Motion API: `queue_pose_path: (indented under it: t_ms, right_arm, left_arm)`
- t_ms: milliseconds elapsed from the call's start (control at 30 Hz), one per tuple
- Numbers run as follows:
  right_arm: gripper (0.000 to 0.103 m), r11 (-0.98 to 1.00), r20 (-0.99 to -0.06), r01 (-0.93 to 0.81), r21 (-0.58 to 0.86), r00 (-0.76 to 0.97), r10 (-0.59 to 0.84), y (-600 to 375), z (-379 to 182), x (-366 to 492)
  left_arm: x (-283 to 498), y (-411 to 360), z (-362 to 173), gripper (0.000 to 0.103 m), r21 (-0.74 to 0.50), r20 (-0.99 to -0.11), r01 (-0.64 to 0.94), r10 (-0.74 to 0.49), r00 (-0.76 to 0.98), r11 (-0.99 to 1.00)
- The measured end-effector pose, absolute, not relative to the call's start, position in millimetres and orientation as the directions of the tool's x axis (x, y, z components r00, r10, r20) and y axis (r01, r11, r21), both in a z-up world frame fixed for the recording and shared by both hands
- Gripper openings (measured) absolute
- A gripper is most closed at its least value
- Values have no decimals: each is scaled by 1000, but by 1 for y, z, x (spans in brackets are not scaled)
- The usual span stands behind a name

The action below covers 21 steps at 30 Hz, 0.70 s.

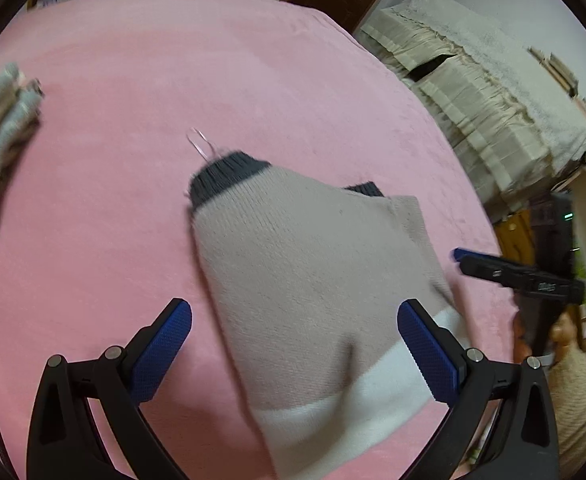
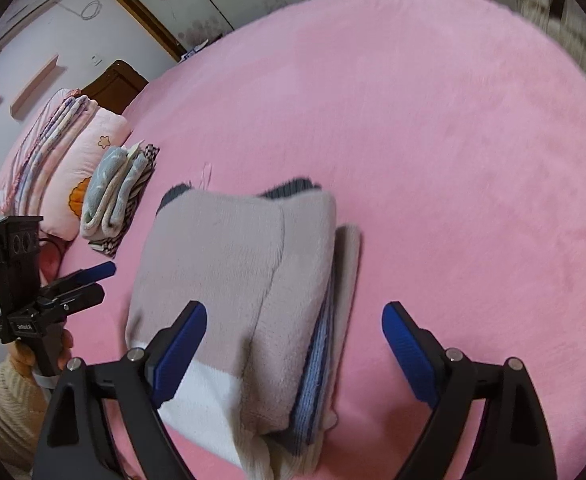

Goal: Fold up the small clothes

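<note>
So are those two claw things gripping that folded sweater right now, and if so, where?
No, nothing is held. Both the left gripper and the right gripper stand wide open above the folded sweater, which lies free on the pink blanket.

The folded sweater (image 1: 317, 280) is motion-blurred, its near end cut off by the lower edge
</note>
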State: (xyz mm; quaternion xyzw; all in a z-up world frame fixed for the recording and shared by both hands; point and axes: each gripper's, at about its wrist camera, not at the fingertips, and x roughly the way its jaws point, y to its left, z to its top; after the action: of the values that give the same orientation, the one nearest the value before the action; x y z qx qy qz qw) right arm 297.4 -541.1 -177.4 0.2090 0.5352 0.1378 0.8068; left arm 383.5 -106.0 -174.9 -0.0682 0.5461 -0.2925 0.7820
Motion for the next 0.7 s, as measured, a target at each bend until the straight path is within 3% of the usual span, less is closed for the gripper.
queue_pose_path:
  t_ms: [367,700]
  right_arm:
    - [90,751,-747,119,649,284,601,-549,-242,307]
    - [91,684,-674,85,724,296,677,-541,-259,331]
  left_arm:
    - [397,-106,-225,102,-590,-762,267,-635,125,762]
    - [410,-116,-259,102,-642,-733,223,-673,101,733]
